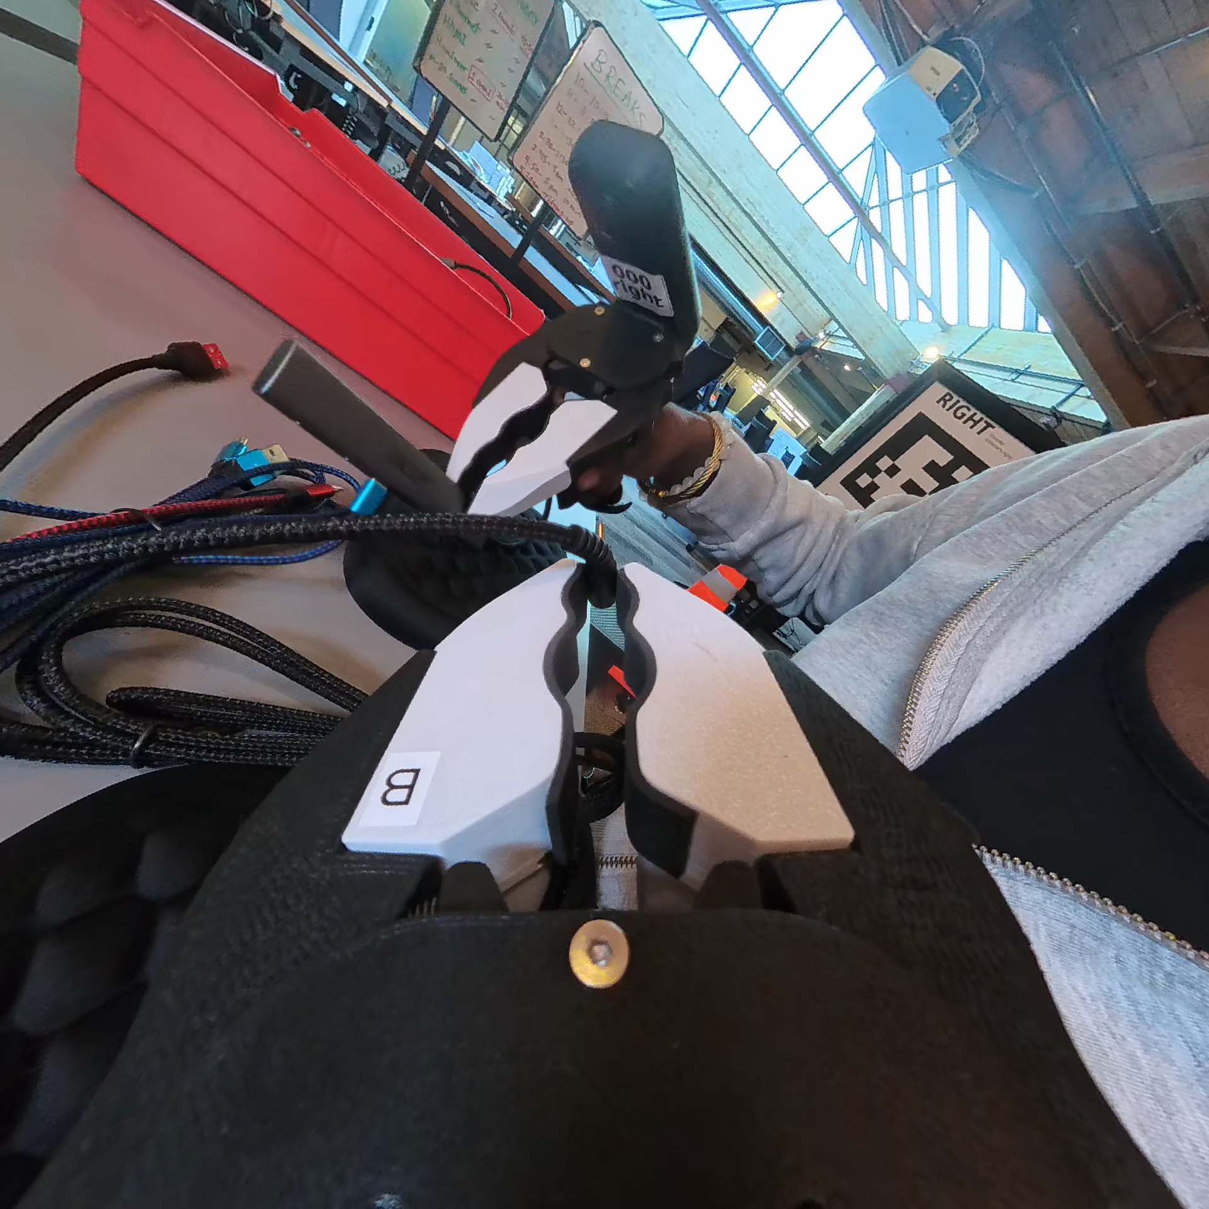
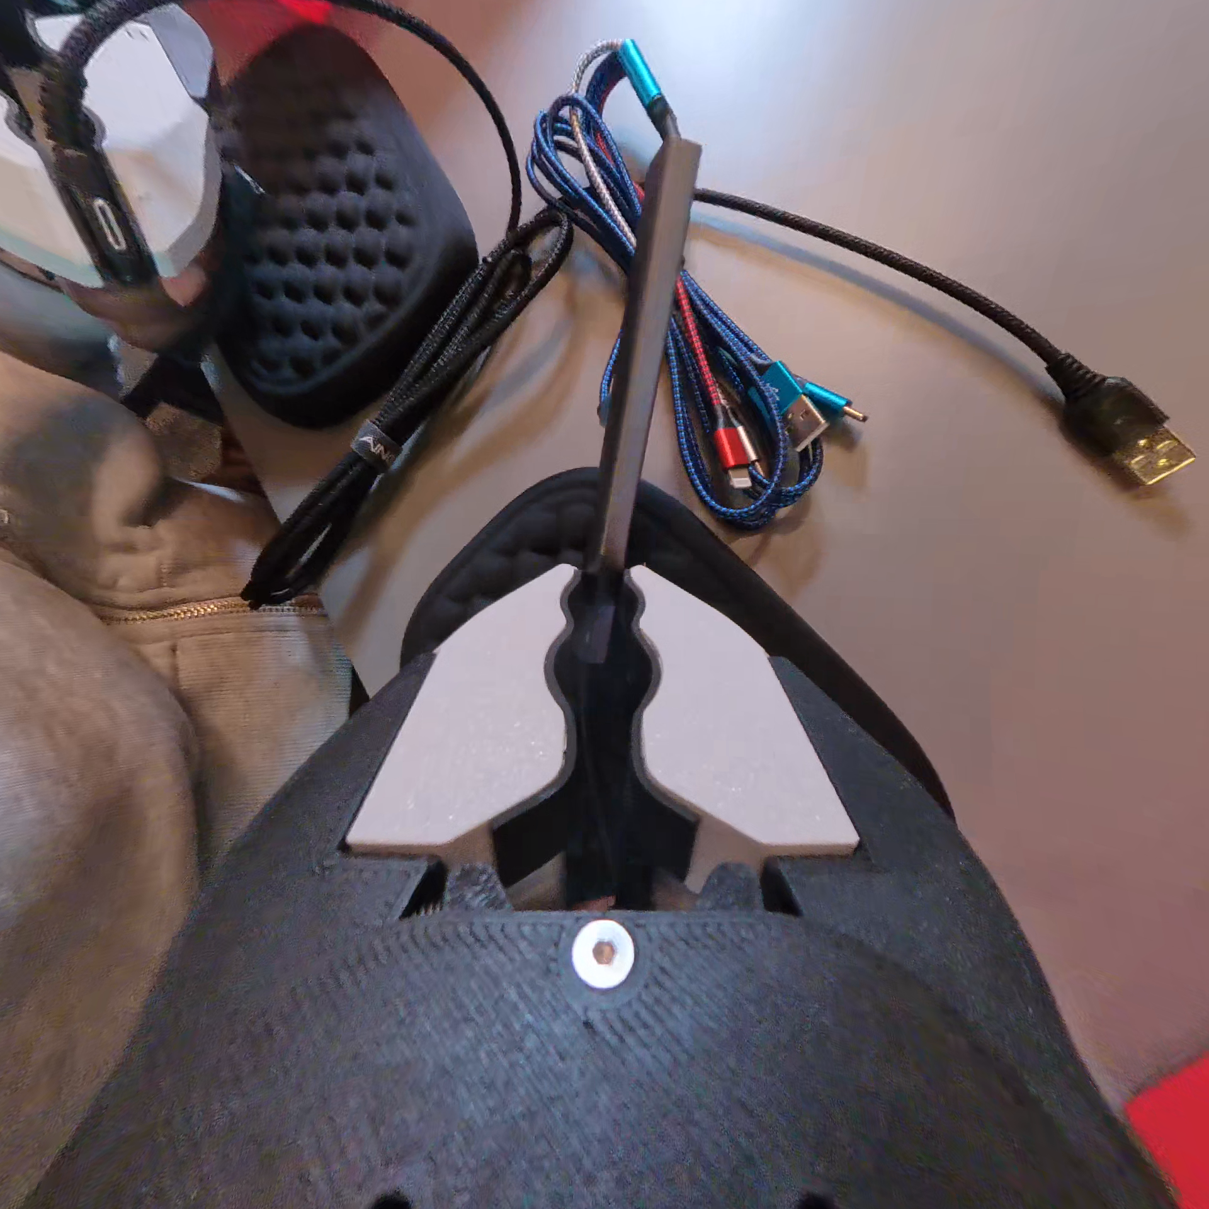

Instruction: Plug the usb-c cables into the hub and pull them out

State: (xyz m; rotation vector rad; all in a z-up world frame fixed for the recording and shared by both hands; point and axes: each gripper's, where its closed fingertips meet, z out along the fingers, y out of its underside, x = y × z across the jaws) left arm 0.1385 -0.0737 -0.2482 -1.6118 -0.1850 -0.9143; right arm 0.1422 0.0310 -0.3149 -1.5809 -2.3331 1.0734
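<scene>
table: the pale grey table (image 2: 948, 196) carries everything; a red plastic bin (image 1: 275, 196) stands along its far edge in the left wrist view.

pads: a black dimpled foam pad (image 2: 327, 262) lies near the person's body, and a second one (image 2: 543, 530) sits under the tip of the right gripper.

right gripper: the white-and-black two-finger right gripper (image 2: 598, 582) is closed on one end of the slim dark grey metal hub (image 2: 644, 327), holding it edge-up above the table. The hub's long axis runs straight away from this gripper, out over the cable pile.

left gripper: the white-and-black left gripper (image 1: 598, 582) pinches the thick black braided cable (image 1: 392, 523) at its fingertips. The plug itself is hidden between the fingers, so its facing cannot be told.

cable pile: a bundle of blue, red and grey braided cables (image 2: 719, 366) lies under the hub, its loose plugs pointing toward the right edge. A coiled black cable (image 2: 405, 405) lies beside it, and a black cable with a gold USB-A plug (image 2: 1138, 445) sits well apart to the right.

teal plug: a teal-sleeved connector (image 2: 644, 78) appears seated in the hub's far end.

key relation: judging from both views, the left gripper is off to the hub's side, nearer the person, so the held cable end needs to turn square to the hub's long side before it can go in. Which port it aims for cannot be told.
</scene>
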